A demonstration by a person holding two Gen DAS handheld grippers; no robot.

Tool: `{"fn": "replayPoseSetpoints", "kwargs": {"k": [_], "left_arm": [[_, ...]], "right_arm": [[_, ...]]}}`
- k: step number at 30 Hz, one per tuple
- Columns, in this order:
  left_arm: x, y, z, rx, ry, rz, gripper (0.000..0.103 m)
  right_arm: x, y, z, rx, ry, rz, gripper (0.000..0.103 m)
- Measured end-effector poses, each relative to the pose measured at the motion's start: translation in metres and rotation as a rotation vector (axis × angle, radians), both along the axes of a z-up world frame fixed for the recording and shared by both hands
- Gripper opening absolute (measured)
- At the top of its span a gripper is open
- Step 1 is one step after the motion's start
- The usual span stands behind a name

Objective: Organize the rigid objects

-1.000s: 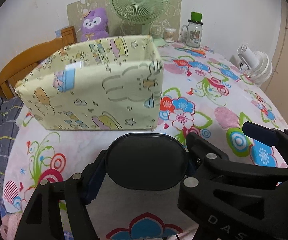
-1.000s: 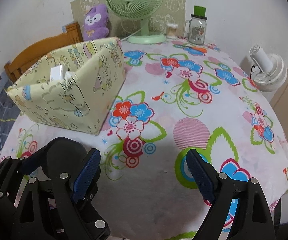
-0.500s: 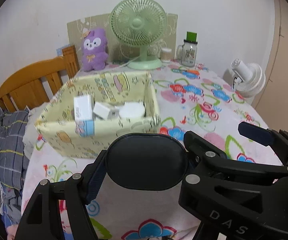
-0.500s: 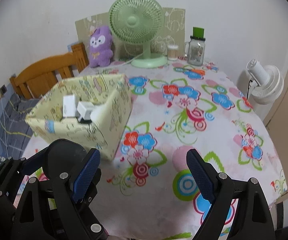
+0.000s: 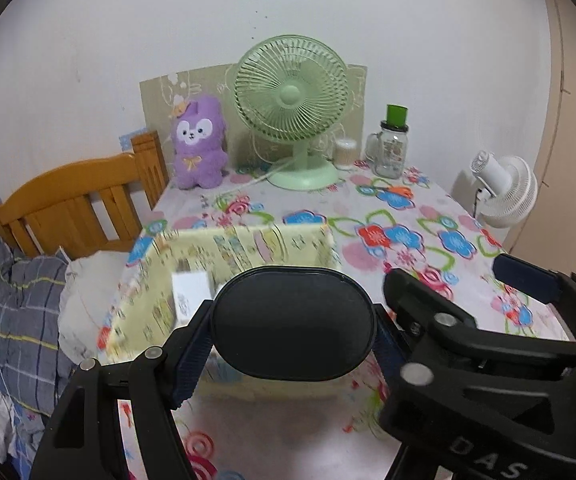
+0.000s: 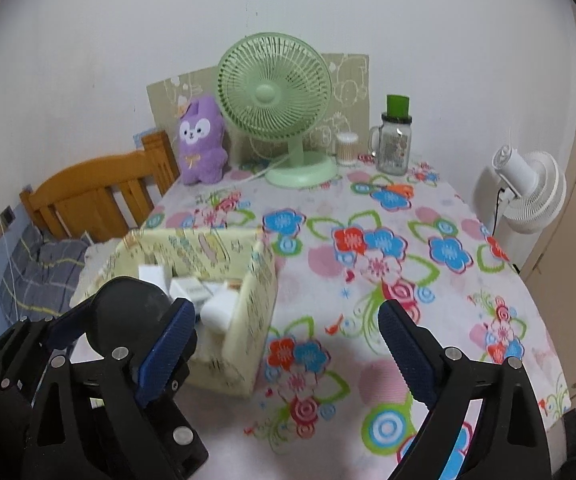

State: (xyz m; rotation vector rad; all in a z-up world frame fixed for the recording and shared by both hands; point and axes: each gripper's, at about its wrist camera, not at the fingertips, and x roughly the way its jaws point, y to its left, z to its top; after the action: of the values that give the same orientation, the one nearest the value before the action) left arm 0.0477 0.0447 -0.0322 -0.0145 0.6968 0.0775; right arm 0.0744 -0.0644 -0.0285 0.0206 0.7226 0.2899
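The landmark is the open-topped yellow fabric storage box with a cartoon print (image 5: pixel 248 248), standing on the table with the floral cloth (image 6: pixel 408 280) near its left edge.

Left of the box, off the table, lie a wooden bed headboard (image 5: pixel 68 204) and grey checked bedding (image 5: pixel 12 312).

Inside the box sit several white rigid boxes (image 6: pixel 190 290) and a white rounded item (image 6: pixel 218 312); blur hides their detail.

In front of the box, the left gripper (image 5: pixel 292 324) clamps a smooth, matte black oval case (image 5: pixel 292 324) between its ribbed blue fingers (image 5: pixel 192 356), which stand fairly wide on it.

Right of the box, the right gripper (image 6: pixel 284 344) is opening its fingers, with nothing between them.

Judged step: deposit the case. Centre it over the box opening, clear of the soft walls, lower it beside the white items, then release.

Behind the box stand a purple plush toy (image 5: pixel 198 144), a green plastic desk fan (image 5: pixel 292 112) and a glass jar mug with a green lid (image 5: pixel 392 144).
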Motion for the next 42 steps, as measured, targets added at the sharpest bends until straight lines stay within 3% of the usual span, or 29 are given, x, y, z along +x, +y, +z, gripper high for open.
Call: {"fn": "replayPoseSetpoints", "kwargs": {"k": [13, 17, 21, 28, 42], "left_arm": [[0.048, 0.031, -0.01, -0.004, 0.022, 0.031, 0.077], [0.049, 0.033, -0.012, -0.018, 0.038, 0.044, 0.088], [0.041, 0.029, -0.004, -0.018, 0.024, 0.036, 0.096], [0.019, 0.01, 0.013, -0.011, -0.005, -0.012, 0.101], [-0.014, -0.021, 0.032, -0.064, -0.033, -0.049, 0.103]], "right_arm": [[0.044, 0.02, -0.003, -0.015, 0.025, -0.027, 0.097], [0.045, 0.017, -0.004, -0.016, 0.037, -0.032, 0.097], [0.039, 0.006, 0.002, -0.012, 0.023, -0.052, 0.097], [0.013, -0.021, 0.018, -0.013, -0.016, -0.079, 0.097], [-0.036, -0.09, 0.041, -0.013, -0.098, -0.177, 0.1]]}}
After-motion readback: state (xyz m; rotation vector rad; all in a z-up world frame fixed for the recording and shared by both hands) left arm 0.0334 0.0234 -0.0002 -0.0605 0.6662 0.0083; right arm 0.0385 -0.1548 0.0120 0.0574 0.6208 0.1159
